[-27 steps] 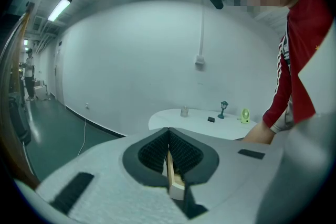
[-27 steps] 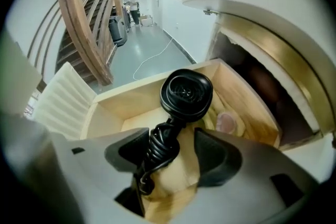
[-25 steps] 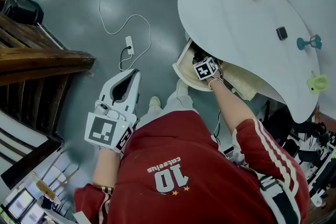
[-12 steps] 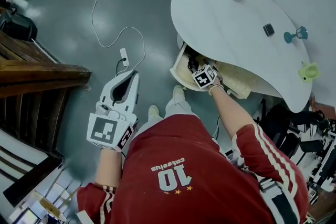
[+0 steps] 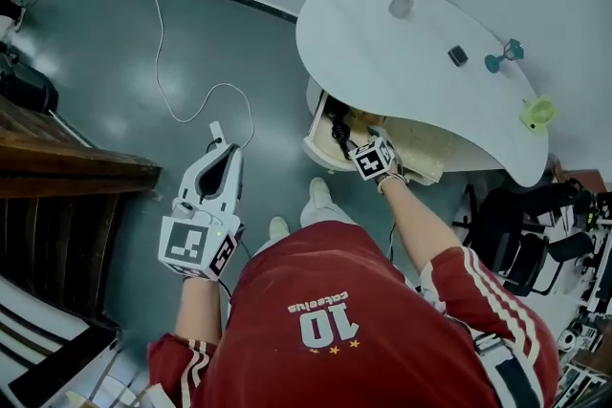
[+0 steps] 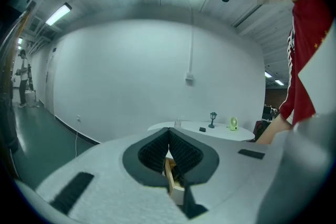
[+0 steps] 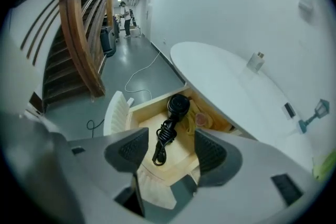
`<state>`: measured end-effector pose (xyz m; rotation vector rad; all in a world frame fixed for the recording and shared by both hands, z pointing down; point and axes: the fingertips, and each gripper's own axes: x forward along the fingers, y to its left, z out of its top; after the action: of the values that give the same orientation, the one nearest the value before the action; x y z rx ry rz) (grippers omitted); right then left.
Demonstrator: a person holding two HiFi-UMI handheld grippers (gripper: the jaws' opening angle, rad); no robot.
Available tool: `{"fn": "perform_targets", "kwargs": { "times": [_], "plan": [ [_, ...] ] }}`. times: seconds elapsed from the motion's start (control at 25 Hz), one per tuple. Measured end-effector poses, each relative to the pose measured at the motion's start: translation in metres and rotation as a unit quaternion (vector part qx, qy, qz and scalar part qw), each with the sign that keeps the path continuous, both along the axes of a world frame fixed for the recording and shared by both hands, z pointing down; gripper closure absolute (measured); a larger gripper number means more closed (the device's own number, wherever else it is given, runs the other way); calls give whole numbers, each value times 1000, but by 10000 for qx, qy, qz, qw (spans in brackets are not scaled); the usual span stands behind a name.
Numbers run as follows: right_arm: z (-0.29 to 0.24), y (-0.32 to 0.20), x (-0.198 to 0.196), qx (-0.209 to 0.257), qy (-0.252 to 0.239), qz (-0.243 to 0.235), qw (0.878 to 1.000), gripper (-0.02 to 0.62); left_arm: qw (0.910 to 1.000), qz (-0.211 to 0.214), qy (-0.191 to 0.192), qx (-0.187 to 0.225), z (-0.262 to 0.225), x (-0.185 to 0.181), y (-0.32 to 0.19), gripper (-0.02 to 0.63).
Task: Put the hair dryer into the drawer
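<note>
1. The hair dryer (image 7: 177, 105) is lying inside the open drawer (image 7: 137, 113), its cord (image 7: 164, 139) coiled beside it.
2. The right gripper (image 7: 170, 152) is hovering just above, jaws spread wide, gripping nothing.
3. The left gripper (image 6: 168, 147) is hanging aside, jaws pressed together, empty.
4. The placing is looking done to me; next, the drawer front is needing a push.

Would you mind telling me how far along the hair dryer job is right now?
Done: the hair dryer lies inside the open drawer. In hand: nothing; the right gripper hovers over the drawer with jaws apart, and the left gripper is shut and empty, off to the side. Left: probably only shutting the drawer, which stands pulled out.
</note>
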<state>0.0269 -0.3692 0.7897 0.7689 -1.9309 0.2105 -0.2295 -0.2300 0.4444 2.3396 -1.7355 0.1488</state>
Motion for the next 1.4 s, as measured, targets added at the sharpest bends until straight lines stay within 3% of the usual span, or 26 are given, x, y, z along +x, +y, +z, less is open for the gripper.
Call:
{"fn": "perform_targets", "kwargs": {
  "times": [0.2,0.44,0.72,1.04,1.24,1.4],
  "plan": [
    [-35,19,3,205,-334,457,9982,318,9998,89,118,115,-5,-9,19,606],
    [-72,56,5,355,-1018,1210,9868,318,9975,90,605,360,-19,-16,37,606],
    [-132,98,8,861,-1553,1665,9699,318,9971,366,409,521,-36,-20,53,606],
    [-223,140,37,1517,-2116,1995,9447,318,9932,901,140,719,-59,11,55,606],
    [-302,153,66,2164,-2558,1963,9215,318,9891,1070,166,997,-79,42,69,606],
    [-354,159,79,2391,-3125,1803,9015,321,9869,1076,197,1188,-94,65,88,606]
  ]
}}
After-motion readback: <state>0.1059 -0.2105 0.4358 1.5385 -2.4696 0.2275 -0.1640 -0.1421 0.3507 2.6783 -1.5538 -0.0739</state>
